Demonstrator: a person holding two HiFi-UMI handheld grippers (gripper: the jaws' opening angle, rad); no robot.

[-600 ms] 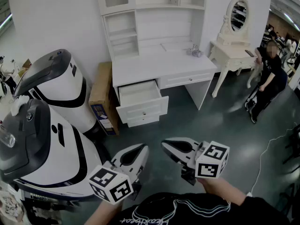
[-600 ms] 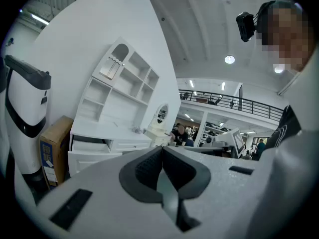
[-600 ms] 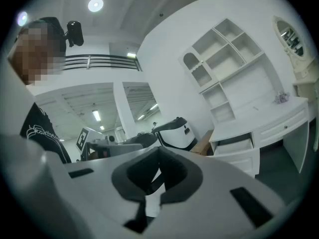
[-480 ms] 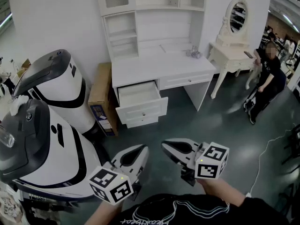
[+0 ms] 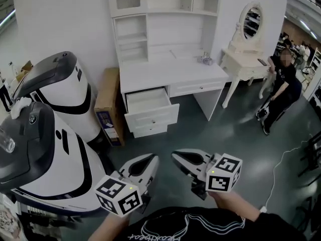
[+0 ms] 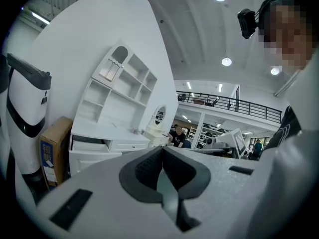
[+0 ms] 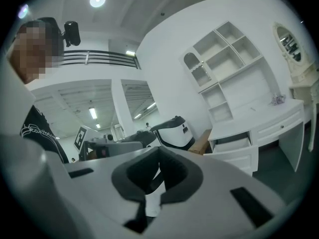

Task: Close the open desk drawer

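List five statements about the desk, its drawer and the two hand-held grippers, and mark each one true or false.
1. The top left drawer of the white wooden desk stands pulled out. True.
2. The left hand-held gripper touches the drawer front. False: it is held low over the grey floor, well apart from the desk.
3. The left gripper and the right hand-held gripper both have their jaws together and hold nothing. True.
4. The brown cardboard box lies on the desk top. False: it stands on the floor against the desk's left side.
5. The white vanity table with an oval mirror stands to the right of the desk. True.
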